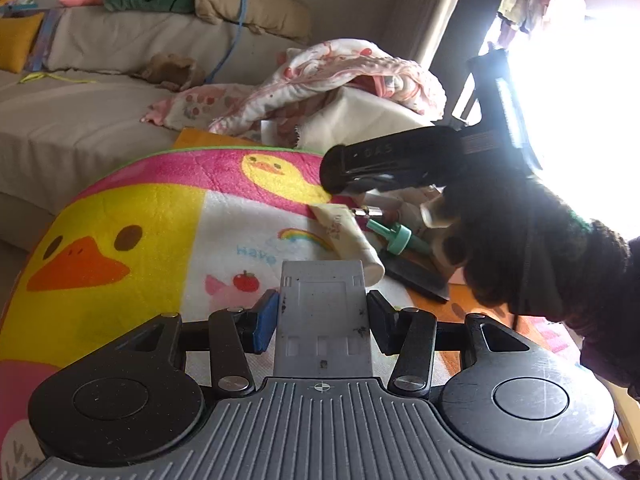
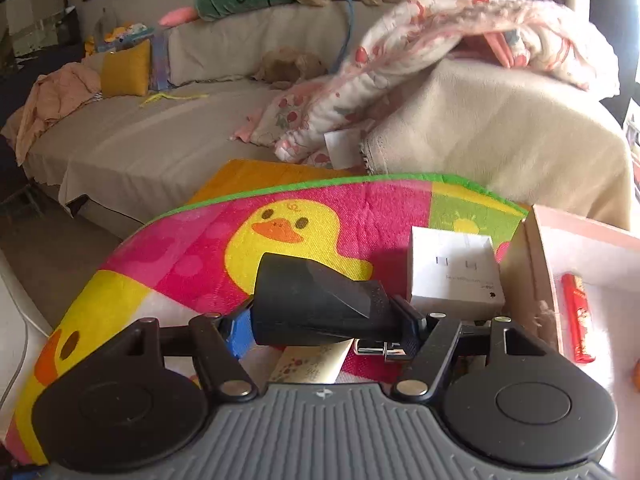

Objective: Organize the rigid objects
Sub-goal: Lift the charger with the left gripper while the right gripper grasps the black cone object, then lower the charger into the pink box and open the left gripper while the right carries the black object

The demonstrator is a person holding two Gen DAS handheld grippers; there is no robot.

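My left gripper (image 1: pixel 322 312) is shut on a grey flat plastic stand (image 1: pixel 322 316) and holds it above the duck-print mat (image 1: pixel 132 216). My right gripper (image 2: pixel 322 322) is shut on a black nozzle-shaped attachment (image 2: pixel 316 304); it also shows in the left wrist view (image 1: pixel 384 164), held by a gloved hand above a pile of small items. That pile holds a cream tube (image 1: pixel 348 236), a teal-capped bottle (image 1: pixel 400 240) and a dark flat piece (image 1: pixel 416 276). A white box (image 2: pixel 452 272) lies on the mat beyond my right gripper.
A pink-rimmed open box (image 2: pixel 580 232) at the right holds a red packet (image 2: pixel 576 316). A beige sofa (image 2: pixel 140 144) with a strawberry blanket (image 2: pixel 440 32), cushions and plush toys stands behind the mat. An orange surface (image 2: pixel 248 176) shows under the mat.
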